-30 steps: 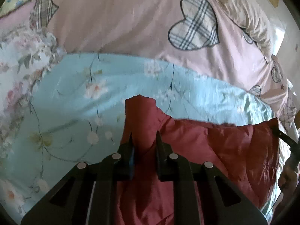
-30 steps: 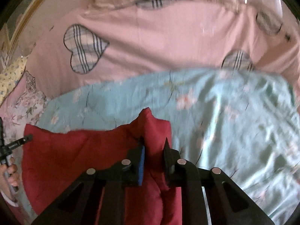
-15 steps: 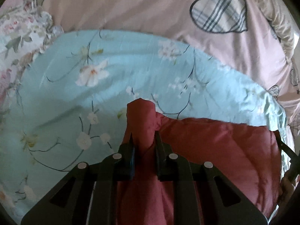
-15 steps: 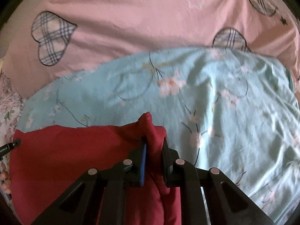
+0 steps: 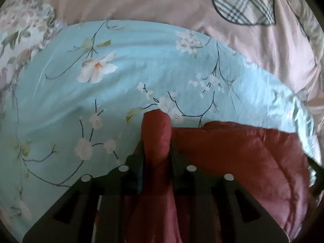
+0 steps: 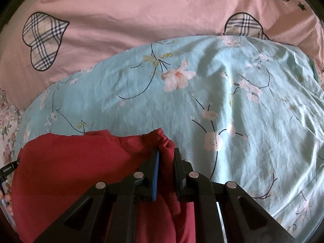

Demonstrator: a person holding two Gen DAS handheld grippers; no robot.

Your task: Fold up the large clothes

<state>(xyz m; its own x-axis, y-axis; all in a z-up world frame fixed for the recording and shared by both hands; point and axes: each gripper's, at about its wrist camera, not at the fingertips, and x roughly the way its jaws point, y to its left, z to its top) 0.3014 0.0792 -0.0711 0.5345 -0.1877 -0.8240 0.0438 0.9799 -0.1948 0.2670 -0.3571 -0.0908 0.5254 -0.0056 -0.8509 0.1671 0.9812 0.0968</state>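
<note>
- The large piece in hand looks to be a quilt, red side (image 5: 232, 158) on one face and pale blue floral side (image 5: 125, 81) on the other, lying on a bed with a pink sheet (image 6: 125, 20) printed with plaid hearts.
- The left gripper (image 5: 157, 141) has its jaws closed on a bunched red corner, which pokes out past the fingertips.
- The right gripper (image 6: 166, 154) likewise has its jaws clamped on the other red corner, a blue pad showing on one finger.
- Between the two corners the red edge runs fairly straight and taut, and the red face lies turned over on the blue floral face.
- My reading: a fold is under way, with the near edge carried out over the quilt but not yet laid down; a broad band of blue is uncovered beyond it.
- Left to do, as I judge it: bring the red edge to the far blue edge, set it down, let go, then fold further.
- A second floral fabric (image 5: 18, 32) lies at the bed's left side.
</note>
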